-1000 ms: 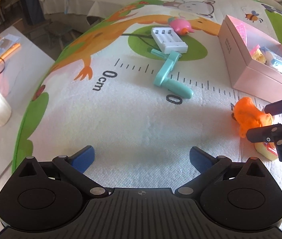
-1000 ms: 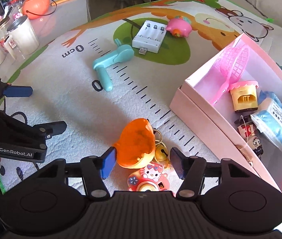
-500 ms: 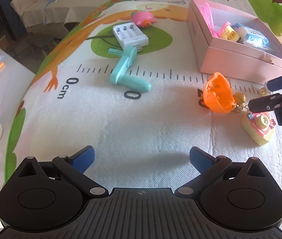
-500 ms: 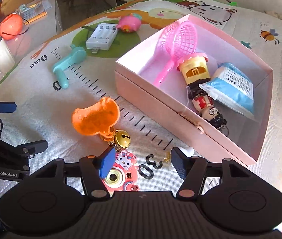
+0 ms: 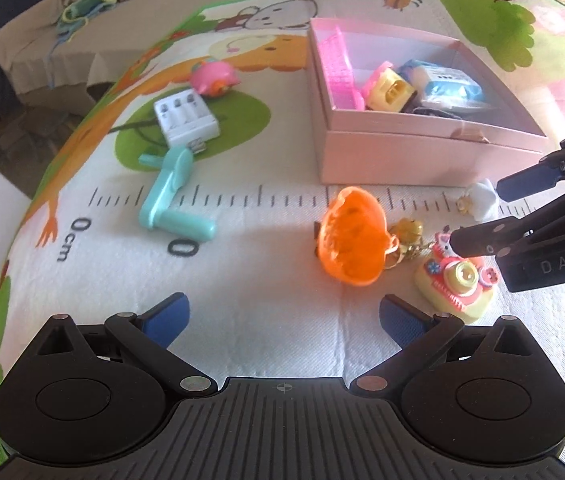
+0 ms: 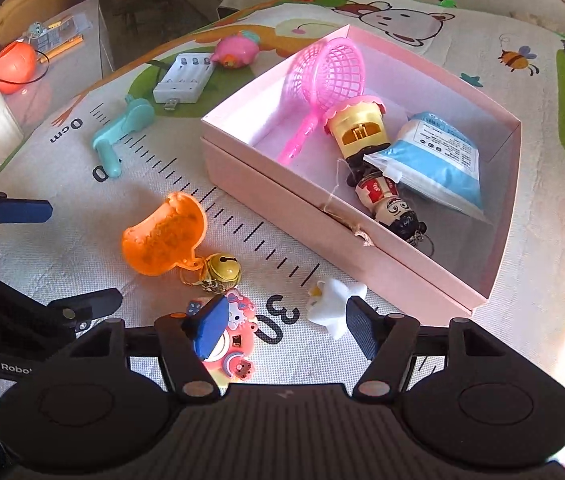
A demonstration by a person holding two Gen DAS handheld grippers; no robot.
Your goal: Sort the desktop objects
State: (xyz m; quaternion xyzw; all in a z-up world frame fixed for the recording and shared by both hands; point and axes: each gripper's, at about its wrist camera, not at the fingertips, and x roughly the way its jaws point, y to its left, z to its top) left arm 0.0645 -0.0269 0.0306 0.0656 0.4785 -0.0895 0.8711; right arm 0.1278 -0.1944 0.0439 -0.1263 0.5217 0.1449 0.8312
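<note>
A pink box (image 6: 306, 216) (image 5: 422, 152) sits on the play mat and holds a pink net, a yellow toy, a blue packet and a small figurine. In front of it lie an orange keychain (image 6: 164, 234) (image 5: 352, 236) with a gold bell, a pink toy camera (image 6: 238, 336) (image 5: 456, 284) and a small white star toy (image 6: 334, 300) (image 5: 480, 198). My right gripper (image 6: 286, 330) is open and empty, between the camera and the star toy. My left gripper (image 5: 282, 318) is open and empty, left of the orange keychain.
A teal handle toy (image 5: 170, 200) (image 6: 120, 134), a white battery charger (image 5: 184, 122) (image 6: 184, 78) and a pink round toy (image 5: 216, 78) (image 6: 238, 50) lie further back on the mat. A side table (image 6: 66, 64) with a cup and an orange ball stands left.
Both grippers have swung right, toward the pink box. My right gripper has pulled back from the orange keychain, which now lies apart on the mat; the white star toy has come into view.
</note>
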